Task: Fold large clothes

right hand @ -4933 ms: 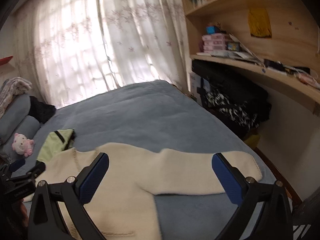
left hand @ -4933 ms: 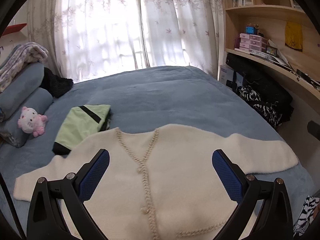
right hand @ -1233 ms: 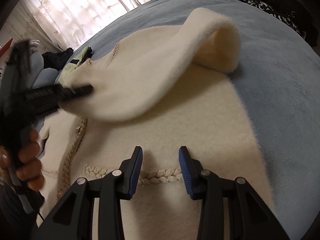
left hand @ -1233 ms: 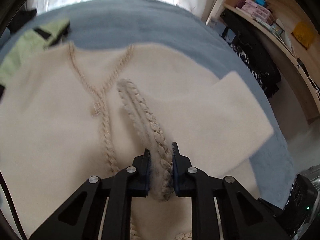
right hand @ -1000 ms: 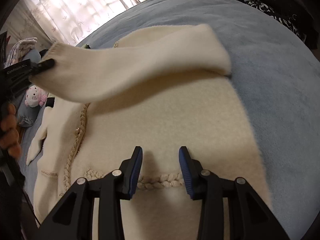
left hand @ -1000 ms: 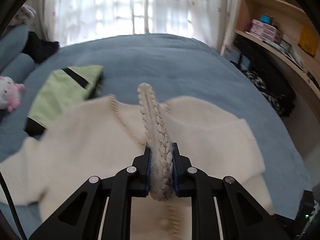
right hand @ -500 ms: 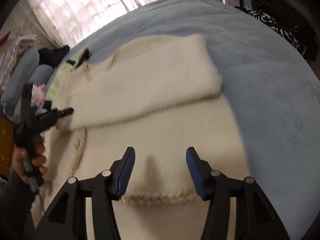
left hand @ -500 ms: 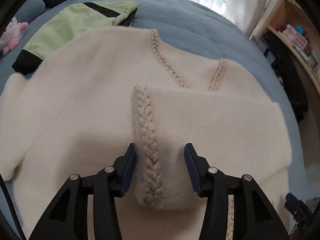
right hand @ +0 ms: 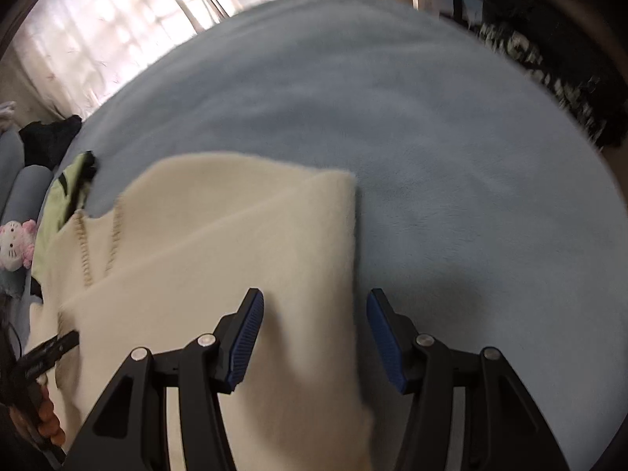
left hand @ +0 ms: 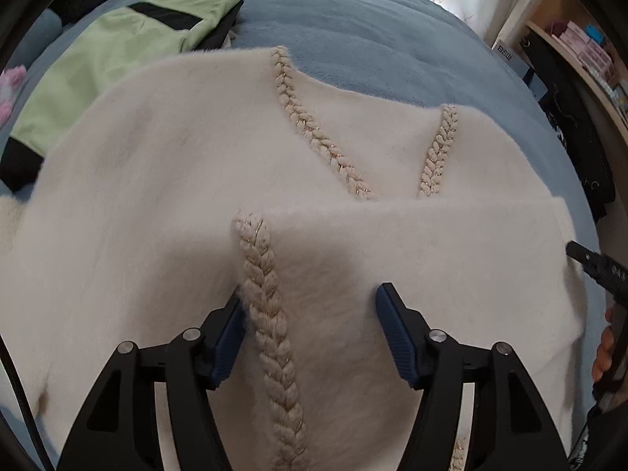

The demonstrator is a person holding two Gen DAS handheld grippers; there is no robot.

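Observation:
A cream fluffy cardigan (left hand: 165, 180) lies flat on the blue bed (left hand: 353, 27). Its sleeve (left hand: 431, 259) is folded across the chest, and the braided cuff (left hand: 261, 286) ends between my left gripper's fingers. The left gripper (left hand: 312, 333) hangs open just above the cuff and grips nothing. In the right wrist view the cardigan (right hand: 235, 259) fills the lower left. My right gripper (right hand: 316, 337) is open and straddles the garment's folded right edge above the bed (right hand: 431, 157). The left gripper (right hand: 47, 349) and the hand holding it show at the left edge.
A folded green garment (left hand: 117, 55) with black trim lies beyond the cardigan's far left shoulder. A plush toy (right hand: 13, 243) and grey pillows sit at the bed's left. Dark patterned clothes (right hand: 549, 70) and wooden shelves (left hand: 581, 47) line the right side. Curtained windows stand behind.
The left gripper laid the sleeve across the chest, let go of the braided cuff and opened. The right gripper opened wider and slid right to the cardigan's side edge.

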